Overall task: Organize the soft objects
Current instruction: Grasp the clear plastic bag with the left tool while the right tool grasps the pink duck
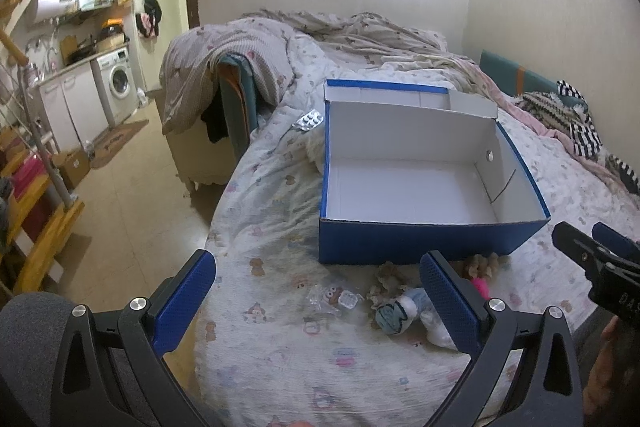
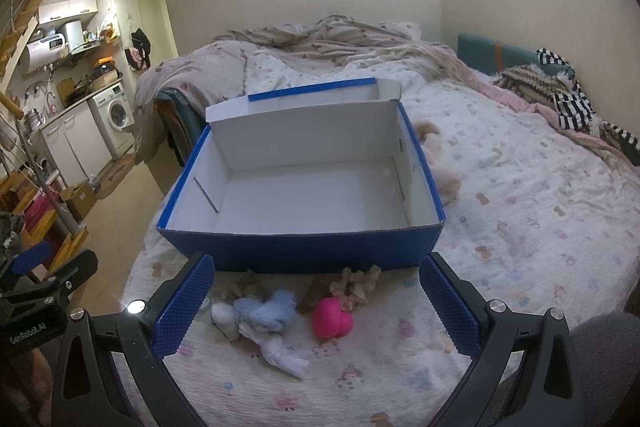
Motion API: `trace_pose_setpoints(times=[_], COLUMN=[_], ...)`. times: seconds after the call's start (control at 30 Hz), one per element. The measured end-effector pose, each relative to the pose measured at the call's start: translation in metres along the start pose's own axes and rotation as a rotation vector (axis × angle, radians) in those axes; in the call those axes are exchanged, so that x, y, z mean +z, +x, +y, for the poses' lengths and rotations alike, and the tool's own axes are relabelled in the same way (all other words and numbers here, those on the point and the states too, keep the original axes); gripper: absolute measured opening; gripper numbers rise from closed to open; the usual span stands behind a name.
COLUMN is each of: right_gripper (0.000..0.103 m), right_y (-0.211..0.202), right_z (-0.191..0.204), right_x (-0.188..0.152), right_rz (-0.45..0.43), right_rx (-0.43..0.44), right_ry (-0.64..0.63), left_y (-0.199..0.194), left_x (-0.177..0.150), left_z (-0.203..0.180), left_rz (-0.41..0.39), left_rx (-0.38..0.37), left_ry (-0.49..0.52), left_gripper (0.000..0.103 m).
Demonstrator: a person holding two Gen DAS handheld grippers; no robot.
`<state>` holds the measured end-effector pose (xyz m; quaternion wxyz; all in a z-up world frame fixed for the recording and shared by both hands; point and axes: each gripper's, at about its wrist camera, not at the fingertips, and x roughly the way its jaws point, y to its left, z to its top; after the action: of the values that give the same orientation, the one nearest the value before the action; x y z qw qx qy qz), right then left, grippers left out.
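Blue cardboard box [image 2: 300, 187], white inside, lid flap standing up at the far side, sits on the bed [image 2: 520, 207] near its foot edge. Nothing visible inside it.

Left gripper [image 1: 320, 303]: held low over the bed's foot, level, pointing at the box's near wall. Fingers [image 1: 184, 303] spread wide, holding nothing. Its left finger hangs out past the bed edge, over the floor [image 1: 132, 187].

Right gripper [image 2: 316, 307]: same low, level pose, squared to the box front. Fingers [image 2: 448, 307] spread wide, nothing between the pads. The toys lie on the sheet framed between them.

Toys, all in the strip between box front and the grippers:
- blue-white plush [image 2: 260, 319], lying on its side, left of centre
- pink heart [image 2: 332, 317], just right of the plush
- tan plush [image 2: 356, 281], touching or nearly touching the box's near wall, just behind the heart

A cream furry thing [image 2: 440, 171] lies against the box's right wall. Pill blister [image 1: 308, 119] beside the box's far left corner. Small clear packet [image 1: 332, 297] on the sheet left of the plush.

Open sheet right of the box is broad; left of it the bed drops off to floor close by.
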<state>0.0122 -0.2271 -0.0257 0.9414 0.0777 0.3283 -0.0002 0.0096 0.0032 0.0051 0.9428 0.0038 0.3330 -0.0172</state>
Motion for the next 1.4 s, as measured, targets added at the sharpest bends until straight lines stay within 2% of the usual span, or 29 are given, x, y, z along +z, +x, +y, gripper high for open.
trace_pose_setpoints(times=[0.2,0.37,0.57,0.8,0.93,1.0,1.07,1.1,1.3,1.4], right_gripper=[0.103,0.103,0.103,0.103,0.103,0.103,0.103,0.103,0.103,0.103], right_y=[0.002,0.018,0.051,0.088,0.103,0.11,0.116,0.119,0.131,0.138], right_z=[-0.006,-0.009,-0.005,-0.009,-0.014,-0.018,-0.024,-0.027,-0.042,-0.047], right_x=[0.021,0.04,0.043,0.03,0.019,0.014,0.01,0.008,0.001,-0.001], right_rz=[0.007,0.095,0.251,0.383,0.413,0.431,0.449,0.455,0.489,0.502], right_rx=[0.017,0.063,0.096,0.152,0.137,0.13,0.13,0.129,0.11,0.096], right_ry=[0.017,0.037,-0.016,-0.007,0.007,0.019,0.042,0.054,0.113,0.124], left_y=[0.009,0.029,0.083,0.149,0.179,0.194,0.205,0.211,0.227,0.232], left_x=[0.019,0.041,0.044,0.015,-0.005,-0.016,-0.027,-0.032,-0.046,-0.052], left_z=[0.006,0.009,0.025,0.03,0.027,0.028,0.028,0.026,0.018,0.014], left_rz=[0.039,0.111,0.302,0.545,0.649,0.701,0.745,0.762,0.771,0.785], left_rx=[-0.008,0.022,0.047,0.043,0.013,-0.013,-0.044,-0.054,-0.09,-0.12], left_ry=[-0.033,-0.043,-0.086,-0.124,-0.139,-0.172,-0.202,-0.207,-0.187,-0.184], left_gripper=[0.102,0.102,0.102,0.102,0.101,0.095,0.083,0.082,0.074,0.06])
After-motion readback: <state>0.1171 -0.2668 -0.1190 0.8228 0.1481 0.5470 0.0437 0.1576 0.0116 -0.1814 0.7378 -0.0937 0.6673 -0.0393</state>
